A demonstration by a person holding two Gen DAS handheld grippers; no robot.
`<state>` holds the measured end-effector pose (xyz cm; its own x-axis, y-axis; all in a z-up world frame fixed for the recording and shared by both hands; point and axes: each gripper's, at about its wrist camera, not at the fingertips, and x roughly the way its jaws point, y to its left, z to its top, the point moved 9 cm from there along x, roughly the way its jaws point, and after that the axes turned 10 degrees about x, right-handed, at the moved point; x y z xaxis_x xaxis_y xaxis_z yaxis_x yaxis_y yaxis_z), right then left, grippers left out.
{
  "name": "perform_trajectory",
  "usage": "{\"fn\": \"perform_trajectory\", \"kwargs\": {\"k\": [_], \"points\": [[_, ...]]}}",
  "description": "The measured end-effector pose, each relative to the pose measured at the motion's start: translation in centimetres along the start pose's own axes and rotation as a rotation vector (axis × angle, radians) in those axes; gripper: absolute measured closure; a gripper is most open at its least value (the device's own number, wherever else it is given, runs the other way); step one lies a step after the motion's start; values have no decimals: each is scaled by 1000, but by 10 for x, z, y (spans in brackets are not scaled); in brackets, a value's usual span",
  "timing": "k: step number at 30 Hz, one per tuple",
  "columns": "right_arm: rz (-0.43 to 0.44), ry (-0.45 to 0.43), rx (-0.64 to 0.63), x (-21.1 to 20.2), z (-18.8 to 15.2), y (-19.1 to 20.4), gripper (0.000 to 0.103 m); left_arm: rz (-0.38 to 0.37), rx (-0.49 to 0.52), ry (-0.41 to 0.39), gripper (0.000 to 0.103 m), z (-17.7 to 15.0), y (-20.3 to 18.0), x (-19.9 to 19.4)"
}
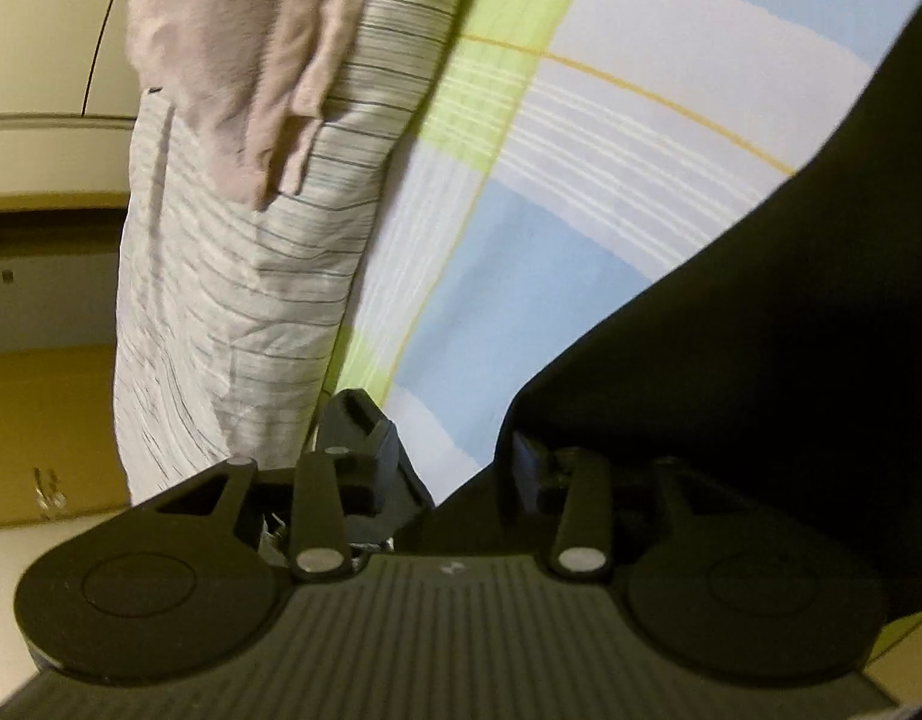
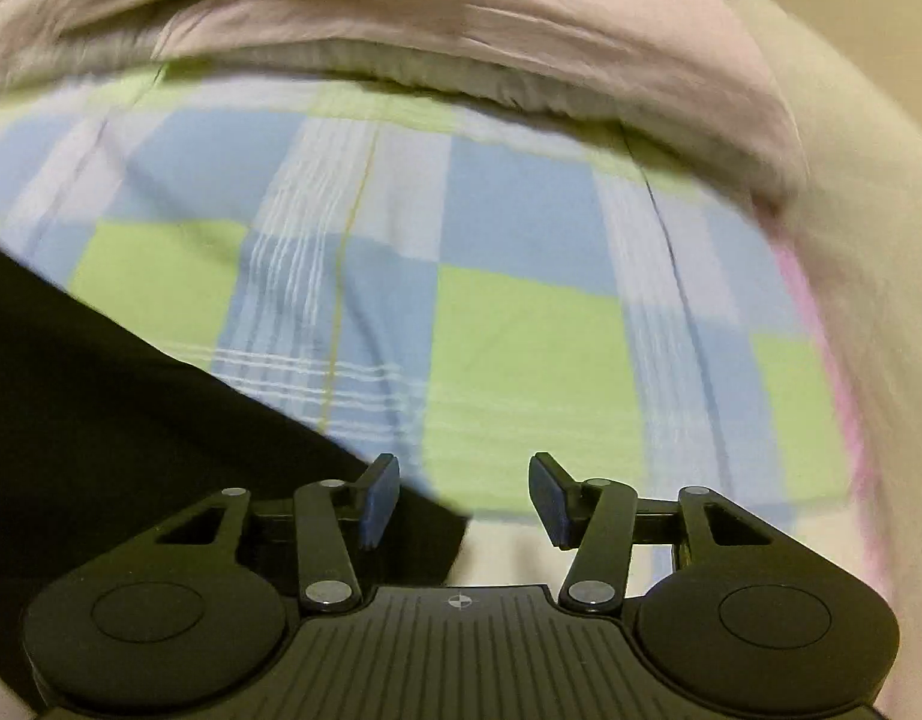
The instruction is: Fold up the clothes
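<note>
A black garment (image 1: 760,330) lies on the checked blue, green and white bed sheet (image 1: 550,210). In the left wrist view it fills the right side and drapes over the right finger of my left gripper (image 1: 443,450); the jaws stand apart and I cannot tell if they grip it. In the right wrist view the black garment (image 2: 131,408) lies at lower left, its edge just under the left finger (image 2: 380,504). My right gripper (image 2: 463,498) is open and empty over the sheet (image 2: 520,360).
A striped pillow (image 1: 239,300) with a pinkish cloth (image 1: 251,60) on it lies at the bed's edge on the left. In the right wrist view pinkish bedding (image 2: 520,18) is piled along the far side. A cream wall (image 2: 868,240) is at right.
</note>
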<state>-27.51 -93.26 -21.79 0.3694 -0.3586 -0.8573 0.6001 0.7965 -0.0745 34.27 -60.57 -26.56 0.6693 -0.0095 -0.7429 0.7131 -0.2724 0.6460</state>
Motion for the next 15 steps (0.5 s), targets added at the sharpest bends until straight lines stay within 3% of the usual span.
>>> {"fn": "perform_trajectory", "kwargs": {"k": [4, 6, 11, 15], "points": [[112, 83, 64, 6, -24, 11, 51, -91, -95, -55, 66, -1, 3, -22], [34, 101, 31, 13, -32, 10, 51, -112, -121, -70, 65, -4, 6, -33], [-12, 17, 19, -4, -22, 28, 51, -88, -98, -93, 55, -36, 12, -64], [17, -61, -82, -32, -21, 76, 51, -94, -153, -81, 48, -79, 16, -75]]}}
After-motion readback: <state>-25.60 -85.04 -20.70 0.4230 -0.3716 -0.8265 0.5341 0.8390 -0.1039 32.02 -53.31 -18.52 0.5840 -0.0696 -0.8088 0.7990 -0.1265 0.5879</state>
